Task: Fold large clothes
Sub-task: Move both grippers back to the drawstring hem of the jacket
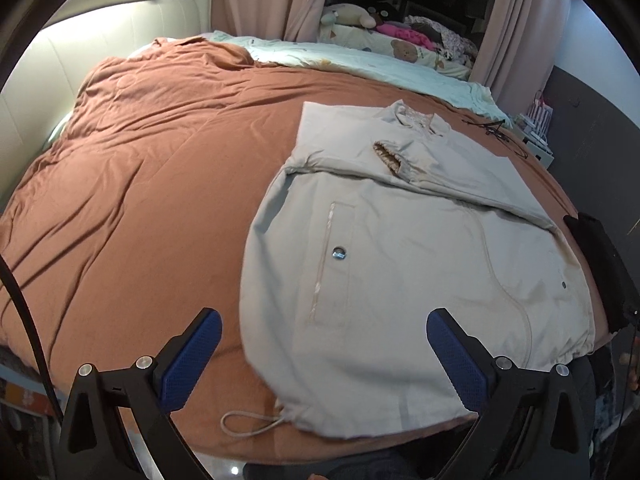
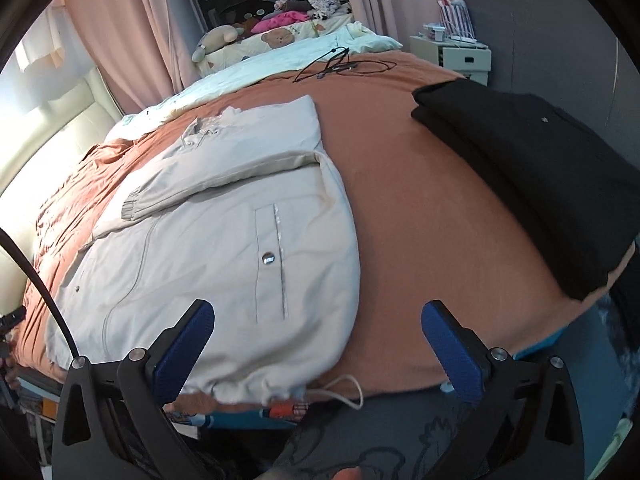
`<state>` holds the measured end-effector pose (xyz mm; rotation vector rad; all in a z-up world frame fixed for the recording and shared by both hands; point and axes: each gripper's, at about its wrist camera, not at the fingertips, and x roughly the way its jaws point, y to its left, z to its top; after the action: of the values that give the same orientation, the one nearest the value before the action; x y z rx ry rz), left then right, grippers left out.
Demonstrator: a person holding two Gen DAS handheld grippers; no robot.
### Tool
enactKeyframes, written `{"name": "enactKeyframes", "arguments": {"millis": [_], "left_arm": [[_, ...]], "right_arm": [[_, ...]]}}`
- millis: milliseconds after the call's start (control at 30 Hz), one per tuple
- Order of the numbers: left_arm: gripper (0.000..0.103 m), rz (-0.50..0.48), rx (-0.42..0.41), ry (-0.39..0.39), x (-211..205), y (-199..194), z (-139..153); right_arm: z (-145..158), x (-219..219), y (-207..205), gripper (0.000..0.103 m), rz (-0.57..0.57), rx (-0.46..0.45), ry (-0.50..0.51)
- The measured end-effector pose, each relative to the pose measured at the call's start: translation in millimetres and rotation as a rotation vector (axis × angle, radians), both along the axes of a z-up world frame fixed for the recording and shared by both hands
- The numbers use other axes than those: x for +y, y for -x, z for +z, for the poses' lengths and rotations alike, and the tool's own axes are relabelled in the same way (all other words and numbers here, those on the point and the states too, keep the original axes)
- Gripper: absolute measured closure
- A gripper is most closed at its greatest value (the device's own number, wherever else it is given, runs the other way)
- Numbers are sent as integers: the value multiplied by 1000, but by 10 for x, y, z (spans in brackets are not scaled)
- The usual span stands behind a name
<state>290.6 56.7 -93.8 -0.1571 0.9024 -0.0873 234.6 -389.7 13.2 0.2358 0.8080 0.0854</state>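
Note:
A beige jacket lies flat on the rust-orange bedspread, front up, both sleeves folded across its chest; it also shows in the right wrist view. Its hem with a drawcord loop reaches the near bed edge. My left gripper is open and empty, hovering above the hem's left part. My right gripper is open and empty, above the hem's right corner and its cord.
A folded black garment lies on the right side of the bed, seen at the left wrist view's right edge. Black cables lie at the far side. Pale blue bedding, a nightstand and curtains stand beyond.

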Motion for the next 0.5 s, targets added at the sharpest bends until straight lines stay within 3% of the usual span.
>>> {"name": "enactKeyframes", "arguments": {"millis": [267,500], "left_arm": [[1,4,7,40,224,250,-173],[25,27,49,74,404,260,-435]], "right_arm": [[-133,-97,178,0,21,11,-52],[-380,-250,148,4,-8,48,-131]]}}
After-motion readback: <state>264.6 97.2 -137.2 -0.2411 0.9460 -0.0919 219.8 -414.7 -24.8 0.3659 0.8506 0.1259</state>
